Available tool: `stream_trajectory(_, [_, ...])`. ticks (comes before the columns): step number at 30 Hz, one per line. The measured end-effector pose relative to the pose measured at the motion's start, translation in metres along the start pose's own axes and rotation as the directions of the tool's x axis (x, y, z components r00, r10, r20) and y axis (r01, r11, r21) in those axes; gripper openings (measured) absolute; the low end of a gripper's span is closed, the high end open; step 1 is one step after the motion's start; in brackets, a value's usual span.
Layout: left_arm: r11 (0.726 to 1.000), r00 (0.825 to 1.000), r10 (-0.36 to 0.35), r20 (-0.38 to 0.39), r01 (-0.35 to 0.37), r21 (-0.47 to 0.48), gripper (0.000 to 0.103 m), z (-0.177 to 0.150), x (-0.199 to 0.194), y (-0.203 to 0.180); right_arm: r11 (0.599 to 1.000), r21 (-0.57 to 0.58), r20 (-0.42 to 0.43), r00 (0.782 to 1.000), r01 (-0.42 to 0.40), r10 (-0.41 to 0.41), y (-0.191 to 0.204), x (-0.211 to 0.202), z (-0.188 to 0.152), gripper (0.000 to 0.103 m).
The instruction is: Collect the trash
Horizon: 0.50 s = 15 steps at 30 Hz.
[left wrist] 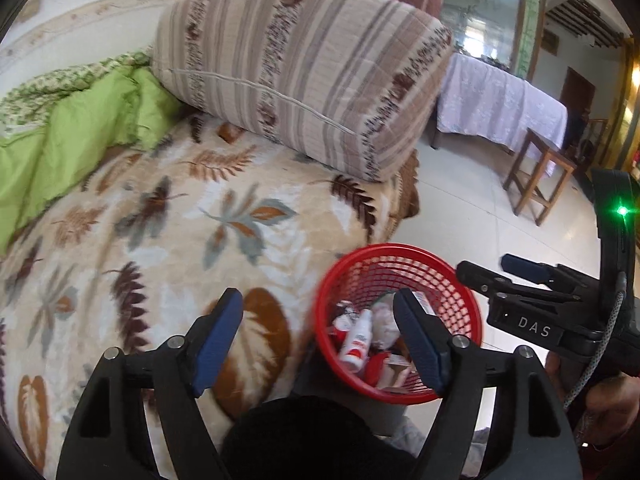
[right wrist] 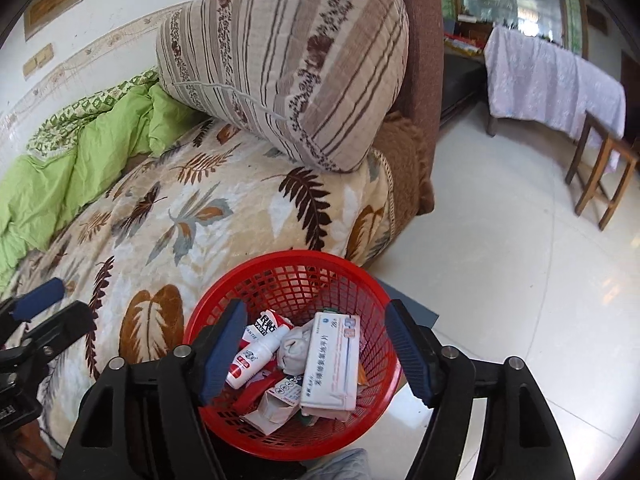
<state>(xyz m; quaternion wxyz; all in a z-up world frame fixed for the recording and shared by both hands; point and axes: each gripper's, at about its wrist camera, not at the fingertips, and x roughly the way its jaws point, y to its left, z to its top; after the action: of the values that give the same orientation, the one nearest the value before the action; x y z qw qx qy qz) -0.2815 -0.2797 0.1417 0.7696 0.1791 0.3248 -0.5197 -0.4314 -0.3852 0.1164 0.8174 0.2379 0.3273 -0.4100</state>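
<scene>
Both my right gripper (right wrist: 314, 354) and left gripper (left wrist: 318, 344) are hanging released, gripping nothing, over the red basket (right wrist: 256, 280) beside the bed (right wrist: 140, 248), which is holding a white box (right wrist: 332, 364), a bottle (right wrist: 256, 356), perhaps crumpled tissue (right wrist: 294, 350).

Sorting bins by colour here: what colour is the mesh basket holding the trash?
Red. The basket shows best in the right wrist view.

Red mesh basket (right wrist: 256, 276) upright on the floor, just beside the bed edge. Inside, heaped: long white box (right wrist: 332, 364) with blue print leaning on the wall, white bottle (right wrist: 256, 360) with red label, crumpled tissue (right wrist: 294, 350), small torn cartons (right wrist: 276, 404).
</scene>
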Motion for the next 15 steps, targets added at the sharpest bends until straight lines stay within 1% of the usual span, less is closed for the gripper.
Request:
stream_trajectory(2, [0.999, 0.999, 0.04, 0.028, -0.04, -0.002, 0.09, -0.005, -0.015, 0.011, 0.999, 0.012, 0.031, 0.998, 0.051, -0.051, 0.014, -0.008, -0.002, 0.085])
stream_trajectory(3, [0.997, 0.997, 0.07, 0.043, -0.07, -0.01, 0.093, -0.009, -0.024, 0.019, 0.997, 0.018, 0.041, 0.996, 0.079, -0.08, 0.02, -0.011, -0.004, 0.087])
stream_trajectory(4, [0.995, 0.994, 0.094, 0.053, -0.093, -0.019, 0.096, -0.013, -0.031, 0.025, 0.994, 0.02, 0.052, 0.992, 0.111, -0.111, 0.028, -0.015, -0.006, 0.091])
stream_trajectory(5, [0.992, 0.991, 0.121, 0.062, -0.12, -0.029, 0.098, -0.017, -0.038, 0.031, 0.991, 0.017, 0.07, 0.989, 0.133, -0.134, 0.034, -0.018, -0.008, 0.094])
stream_trajectory(8, [0.973, 0.97, 0.228, 0.083, -0.224, -0.053, 0.1, -0.029, -0.053, 0.048, 0.977, 0.022, 0.116, 0.97, 0.211, -0.212, 0.051, -0.026, -0.015, 0.094])
stream_trajectory(10, [0.957, 0.953, 0.287, 0.093, -0.281, -0.075, 0.102, -0.039, -0.062, 0.059, 0.984, 0.024, 0.12, 0.977, 0.174, -0.176, 0.058, -0.031, -0.019, 0.095])
stream_trajectory(11, [0.95, 0.946, 0.309, 0.097, -0.301, -0.088, 0.103, -0.044, -0.065, 0.064, 0.985, 0.031, 0.126, 0.977, 0.168, -0.171, 0.061, -0.033, -0.021, 0.095])
stream_trajectory(15, [0.925, 0.922, 0.373, 0.108, -0.36, -0.125, 0.103, -0.057, -0.074, 0.083, 0.984, 0.002, 0.132, 0.975, 0.179, -0.177, 0.077, -0.037, -0.025, 0.095])
